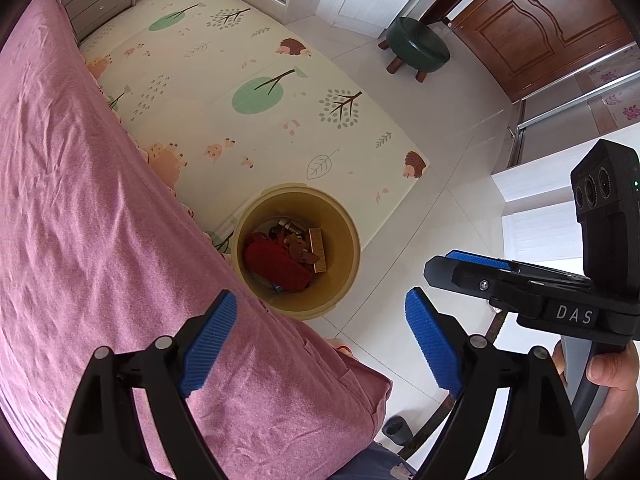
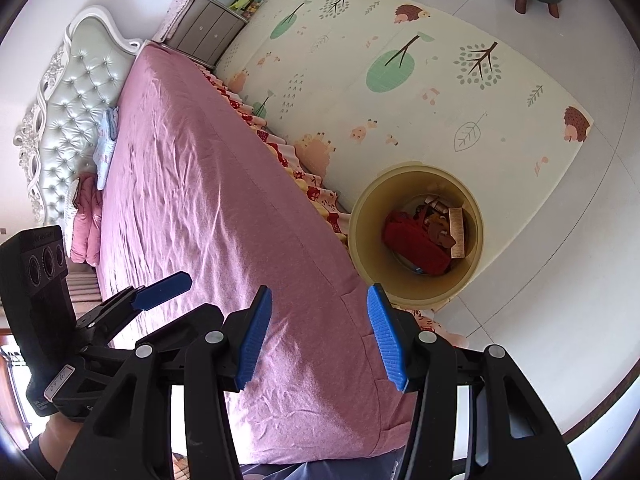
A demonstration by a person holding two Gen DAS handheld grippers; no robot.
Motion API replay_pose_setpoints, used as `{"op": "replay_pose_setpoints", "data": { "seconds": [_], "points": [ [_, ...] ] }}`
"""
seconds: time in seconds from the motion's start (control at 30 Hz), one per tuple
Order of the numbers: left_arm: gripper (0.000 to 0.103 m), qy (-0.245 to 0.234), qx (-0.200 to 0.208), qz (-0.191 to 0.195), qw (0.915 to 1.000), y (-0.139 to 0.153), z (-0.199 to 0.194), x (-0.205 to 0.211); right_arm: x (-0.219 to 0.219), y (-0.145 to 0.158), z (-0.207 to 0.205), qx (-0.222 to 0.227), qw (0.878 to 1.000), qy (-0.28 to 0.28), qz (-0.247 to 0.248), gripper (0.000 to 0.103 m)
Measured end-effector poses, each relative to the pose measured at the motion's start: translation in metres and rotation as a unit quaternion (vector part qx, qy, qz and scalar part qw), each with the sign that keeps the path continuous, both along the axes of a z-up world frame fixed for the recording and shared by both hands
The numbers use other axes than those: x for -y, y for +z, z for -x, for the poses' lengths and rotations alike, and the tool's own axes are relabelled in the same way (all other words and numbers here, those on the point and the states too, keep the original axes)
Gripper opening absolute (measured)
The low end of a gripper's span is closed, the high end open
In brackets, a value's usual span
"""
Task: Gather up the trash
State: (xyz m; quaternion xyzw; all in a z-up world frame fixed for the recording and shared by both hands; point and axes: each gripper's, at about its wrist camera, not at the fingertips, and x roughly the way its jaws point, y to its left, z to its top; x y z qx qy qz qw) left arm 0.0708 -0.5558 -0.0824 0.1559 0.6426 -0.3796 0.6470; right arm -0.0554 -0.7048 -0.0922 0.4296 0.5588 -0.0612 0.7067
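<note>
A tan round bin [image 1: 344,220] stands on the floor beside the bed; it also shows in the right wrist view [image 2: 360,220]. Inside lie a red cloth-like bag [image 1: 276,264], brown scraps and a wooden block [image 1: 318,250]; the same red bag [image 2: 416,242] shows in the right view. My left gripper [image 1: 320,336] is open and empty, above the bed's corner, short of the bin. My right gripper [image 2: 320,336] is open and empty over the pink sheet. The right gripper also shows at the right of the left view [image 1: 472,268], the left gripper at the left of the right view [image 2: 160,290].
A bed with a pink sheet [image 2: 192,184] fills the left side, with a tufted headboard [image 2: 64,112] and pillows. A patterned play mat [image 1: 240,92] covers the floor beyond the bin. A green stool [image 1: 418,46], a grey nightstand [image 1: 94,0] and a wooden door [image 1: 540,20] stand farther off.
</note>
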Motion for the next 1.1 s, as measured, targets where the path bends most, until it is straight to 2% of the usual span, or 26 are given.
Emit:
{"op": "replay_pose_setpoints", "data": {
  "seconds": [0.17, 0.3, 0.47, 0.67, 0.87, 1.1],
  "points": [
    [0.088, 0.024, 0.02, 0.006, 0.9995, 0.014, 0.001, -0.039, -0.028, 0.019, -0.011, 0.007, 0.999, 0.036, 0.026, 0.05],
    [0.09, 0.054, 0.044, 0.009, 0.9975, 0.028, 0.002, -0.083, -0.069, 0.044, -0.023, 0.02, 0.992, 0.09, 0.087, 0.055],
    [0.09, 0.109, 0.068, 0.017, 0.9915, 0.047, 0.006, -0.152, -0.129, 0.067, -0.034, 0.048, 0.984, 0.143, 0.094, 0.056],
    [0.09, 0.177, 0.095, 0.011, 0.9796, 0.064, 0.021, -0.231, -0.195, 0.081, -0.039, 0.063, 0.975, 0.194, 0.094, 0.056],
    [0.091, 0.244, 0.097, 0.003, 0.9648, 0.067, 0.04, -0.295, -0.244, 0.088, -0.031, 0.065, 0.972, 0.216, 0.073, 0.056],
    [0.096, 0.304, 0.119, 0.01, 0.9452, 0.084, 0.065, -0.347, -0.276, 0.113, -0.022, 0.092, 0.969, 0.215, 0.076, 0.074]
  ]
}}
